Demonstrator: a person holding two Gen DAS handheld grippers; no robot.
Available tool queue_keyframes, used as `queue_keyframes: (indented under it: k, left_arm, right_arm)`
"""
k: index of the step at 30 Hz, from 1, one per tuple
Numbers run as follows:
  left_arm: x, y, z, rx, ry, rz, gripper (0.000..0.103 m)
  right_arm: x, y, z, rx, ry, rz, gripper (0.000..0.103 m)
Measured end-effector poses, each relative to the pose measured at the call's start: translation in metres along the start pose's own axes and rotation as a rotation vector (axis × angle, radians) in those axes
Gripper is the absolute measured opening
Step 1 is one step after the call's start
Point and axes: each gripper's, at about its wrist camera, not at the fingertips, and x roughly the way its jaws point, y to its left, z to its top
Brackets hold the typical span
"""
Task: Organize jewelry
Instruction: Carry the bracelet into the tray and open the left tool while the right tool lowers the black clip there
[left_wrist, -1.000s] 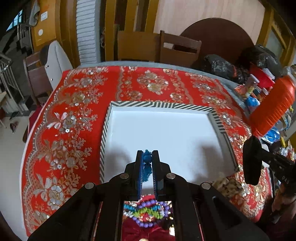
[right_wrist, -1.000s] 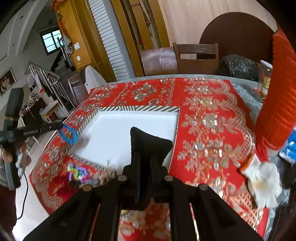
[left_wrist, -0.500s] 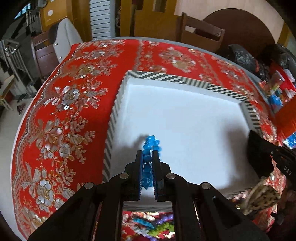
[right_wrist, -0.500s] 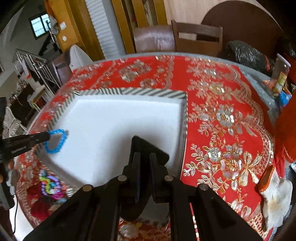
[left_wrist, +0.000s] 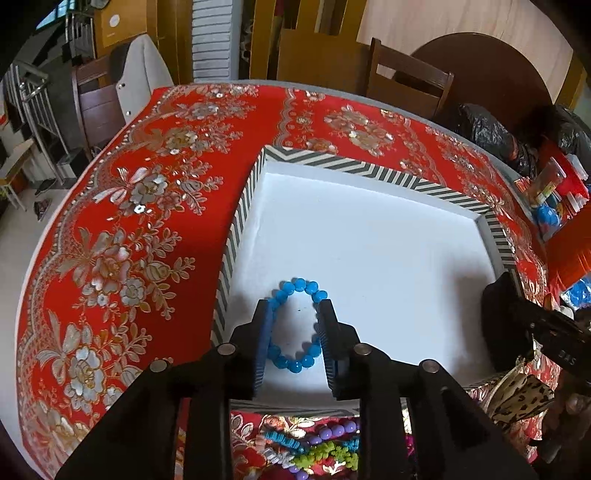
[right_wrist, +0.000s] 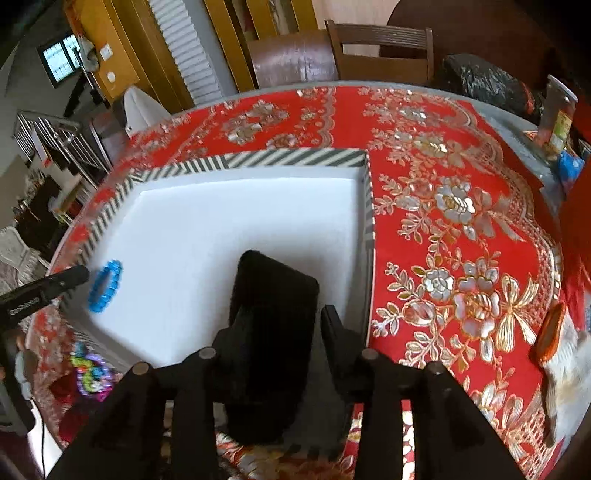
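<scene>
A white tray with a striped rim (left_wrist: 354, 168) sits on the red tablecloth; it also shows in the right wrist view (right_wrist: 258, 158). A blue bead bracelet (left_wrist: 297, 363) lies on the tray floor near its left front corner, between the open jaws of my left gripper (left_wrist: 294, 308). It also shows in the right wrist view (right_wrist: 105, 286). My right gripper (right_wrist: 280, 295) is open over the tray's front right part, with a black pouch (right_wrist: 271, 332) lying between its jaws, loose.
A pile of coloured bead jewelry (left_wrist: 317, 448) lies on the cloth in front of the tray. A leopard-print item (left_wrist: 517, 398) lies at the tray's right front corner. Orange stools (left_wrist: 569, 243), bottles and bags crowd the table's right side. Chairs stand behind.
My left gripper has opened and let the blue bracelet down onto the tray floor. My right gripper has opened around the black pouch and moved forward over the tray.
</scene>
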Motion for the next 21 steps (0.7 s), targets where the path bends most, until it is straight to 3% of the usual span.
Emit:
queue_keyframes:
  k: [7, 21]
  left_arm:
    - [-0.021, -0.005, -0.003, 0.003, -0.033, -0.005, 0.023]
    - [-0.065, -0.020, -0.023, 0.046, -0.113, 0.031, 0.023]
  right_arm:
    - [-0.034, 0.003, -0.004, 0.017, -0.074, 0.014, 0.053]
    - [-0.088, 0.024, -0.028, -0.037, -0.149, 0.022, 0.059]
